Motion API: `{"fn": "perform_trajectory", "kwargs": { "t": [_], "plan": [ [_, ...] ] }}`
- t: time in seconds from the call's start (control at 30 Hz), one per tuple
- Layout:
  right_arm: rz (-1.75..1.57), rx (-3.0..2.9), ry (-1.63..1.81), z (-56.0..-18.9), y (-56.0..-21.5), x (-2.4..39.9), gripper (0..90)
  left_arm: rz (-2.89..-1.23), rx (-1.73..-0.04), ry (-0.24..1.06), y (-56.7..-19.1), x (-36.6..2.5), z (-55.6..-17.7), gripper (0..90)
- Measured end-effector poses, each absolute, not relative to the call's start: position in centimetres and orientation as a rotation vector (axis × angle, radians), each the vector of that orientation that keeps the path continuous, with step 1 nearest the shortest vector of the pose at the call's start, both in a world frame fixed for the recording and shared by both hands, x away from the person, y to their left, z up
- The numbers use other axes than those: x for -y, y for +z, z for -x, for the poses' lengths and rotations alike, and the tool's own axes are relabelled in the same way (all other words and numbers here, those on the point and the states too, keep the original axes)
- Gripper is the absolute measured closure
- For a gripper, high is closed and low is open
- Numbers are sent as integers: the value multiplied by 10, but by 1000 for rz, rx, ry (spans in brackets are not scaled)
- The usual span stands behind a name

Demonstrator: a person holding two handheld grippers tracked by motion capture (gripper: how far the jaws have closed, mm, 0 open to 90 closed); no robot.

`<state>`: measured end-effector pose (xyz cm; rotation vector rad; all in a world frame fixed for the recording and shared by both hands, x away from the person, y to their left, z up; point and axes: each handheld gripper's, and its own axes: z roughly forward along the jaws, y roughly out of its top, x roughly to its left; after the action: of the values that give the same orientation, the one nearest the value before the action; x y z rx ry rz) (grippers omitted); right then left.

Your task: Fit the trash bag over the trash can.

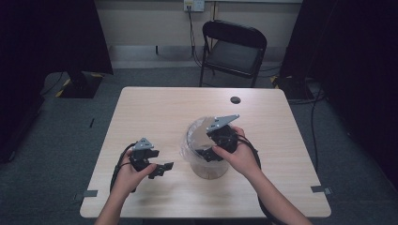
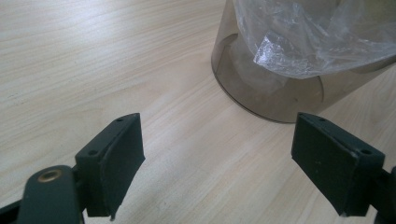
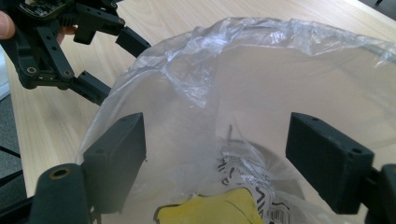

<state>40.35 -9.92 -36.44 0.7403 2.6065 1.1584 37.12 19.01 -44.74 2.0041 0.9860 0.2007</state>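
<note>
One lined bin (image 1: 206, 161), two open grippers

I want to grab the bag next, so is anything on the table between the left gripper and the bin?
Nothing visible. The left gripper has open jaws and bare table ahead, up to the bin with its bag. The right gripper hovers over the bin's mouth, not in that path.
</note>
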Motion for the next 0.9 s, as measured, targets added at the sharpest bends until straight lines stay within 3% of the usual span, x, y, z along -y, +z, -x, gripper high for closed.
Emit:
{"fn": "perform_trajectory", "kwargs": {
  "t": [0.4,0.9],
  "plan": [
    [-824,-2503,1263,-412,-341,104,177,-2001,-987,199,-447,-190,-371,167],
    [-796,-2604,1101,-415,-361,83,192,-1993,-985,194,-447,-190,-371,167]
  ]
}}
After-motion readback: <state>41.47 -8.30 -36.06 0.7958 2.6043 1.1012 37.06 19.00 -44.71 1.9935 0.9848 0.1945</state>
